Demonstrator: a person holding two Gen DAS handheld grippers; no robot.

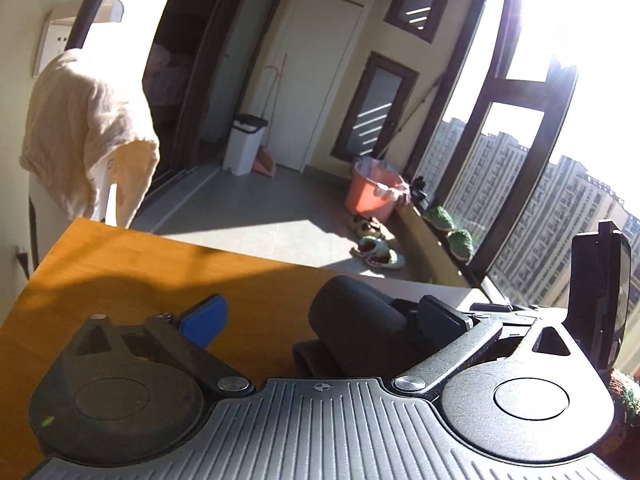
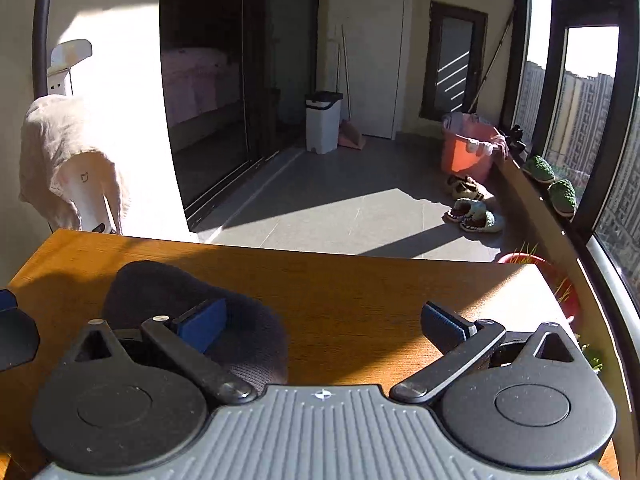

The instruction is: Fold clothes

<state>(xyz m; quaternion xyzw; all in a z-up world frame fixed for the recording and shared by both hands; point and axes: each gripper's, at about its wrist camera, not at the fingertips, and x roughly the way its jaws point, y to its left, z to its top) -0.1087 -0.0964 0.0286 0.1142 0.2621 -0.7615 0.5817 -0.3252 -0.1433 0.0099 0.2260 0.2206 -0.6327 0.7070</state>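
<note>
Two handheld claws are hovering low over a wooden bench (image 2: 360, 292) on a sunlit balcony. The left claw (image 1: 324, 318) is spread wide, gripping nothing; a dark folded garment (image 1: 356, 332) is lying on the bench between its fingers, at lower centre of the left wrist view. The right claw (image 2: 324, 326) is also spread wide and gripping nothing, and the same dark garment (image 2: 160, 284) is sitting at lower left of its view, behind its left blue pad (image 2: 202, 328). A cream cloth (image 2: 68, 152) is hanging at the far left, beyond the bench.
</note>
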